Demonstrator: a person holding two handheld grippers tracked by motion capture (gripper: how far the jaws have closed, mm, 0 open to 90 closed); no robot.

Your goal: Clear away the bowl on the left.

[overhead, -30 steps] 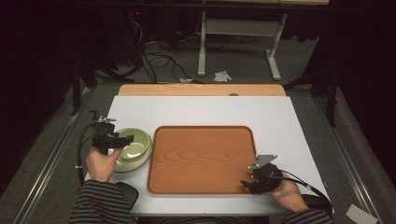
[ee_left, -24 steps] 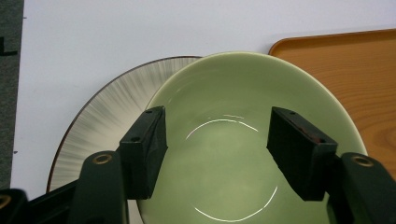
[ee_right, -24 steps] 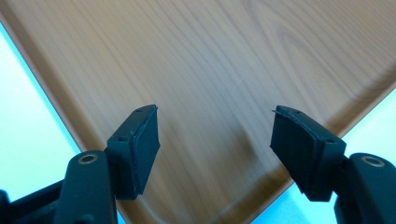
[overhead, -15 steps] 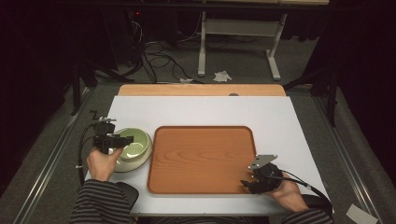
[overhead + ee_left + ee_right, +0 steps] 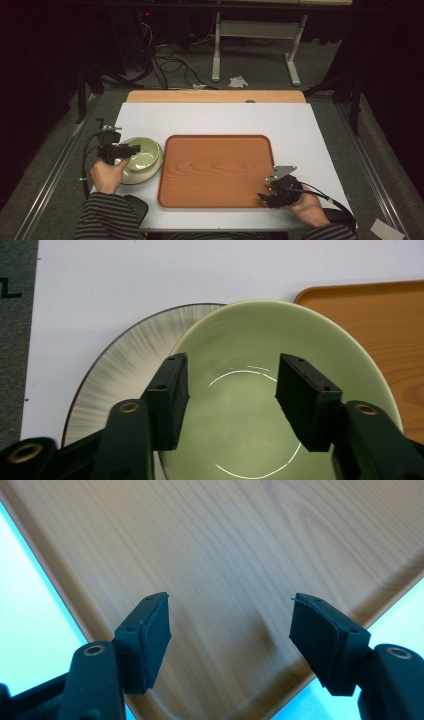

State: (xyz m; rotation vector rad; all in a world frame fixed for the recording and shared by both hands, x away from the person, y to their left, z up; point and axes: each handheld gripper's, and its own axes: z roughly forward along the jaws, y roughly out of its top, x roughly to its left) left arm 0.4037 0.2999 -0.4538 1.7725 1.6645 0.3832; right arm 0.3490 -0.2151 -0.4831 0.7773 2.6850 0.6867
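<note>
Over green bowl (image 5: pixel 280 390) – left gripper (image 5: pixel 231 400) hovering, jaws apart | right gripper (image 5: pixel 230 635) – gaping over tray (image 5: pixel 240 555) corner

A pale green bowl (image 5: pixel 141 154) is seated upright in a ribbed white plate (image 5: pixel 129 176) near the table's (image 5: pixel 220 117) left edge — just beside an orange wood-grain tray (image 5: pixel 217 170).

Lab-like room: dark surround, floor cables (image 5: pixel 165 55), white work table (image 5: pixel 220 117), metal frame legs (image 5: pixel 216 45)
</note>
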